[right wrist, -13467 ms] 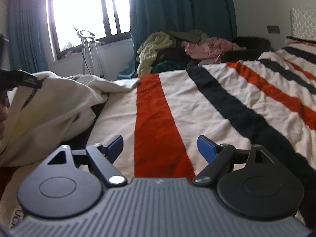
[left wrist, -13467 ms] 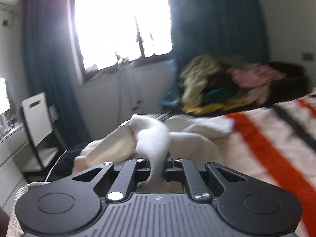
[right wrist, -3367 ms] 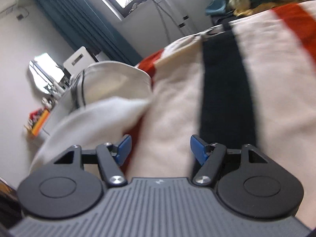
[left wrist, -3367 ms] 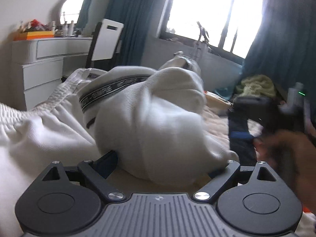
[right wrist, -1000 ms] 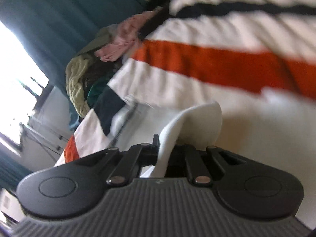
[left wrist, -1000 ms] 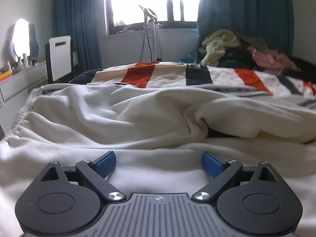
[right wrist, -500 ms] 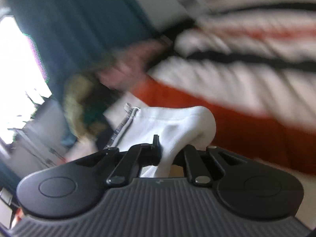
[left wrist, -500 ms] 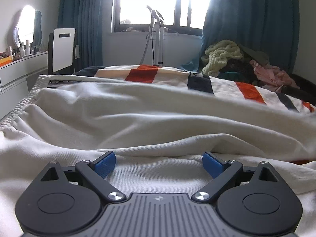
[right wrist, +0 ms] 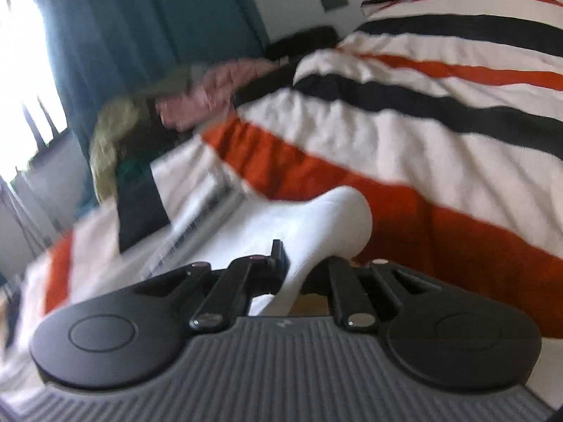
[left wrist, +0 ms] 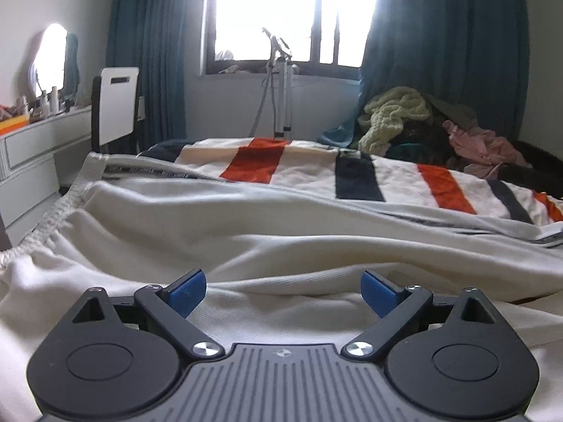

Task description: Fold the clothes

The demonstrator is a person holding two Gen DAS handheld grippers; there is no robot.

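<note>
Right gripper (right wrist: 302, 263) clamped on the garment (left wrist: 281, 239); left gripper (left wrist: 283, 290) jaws apart above it. Pull taut, then lay flat.

Motion blur is smearing the clothes pile (right wrist: 151, 123) at upper left in the right view; the garment (right wrist: 337, 218) is running off its left edge.

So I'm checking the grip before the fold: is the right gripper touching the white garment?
Touching. The right wrist view shows the right gripper with jaws shut on a fold of the white garment.
</note>
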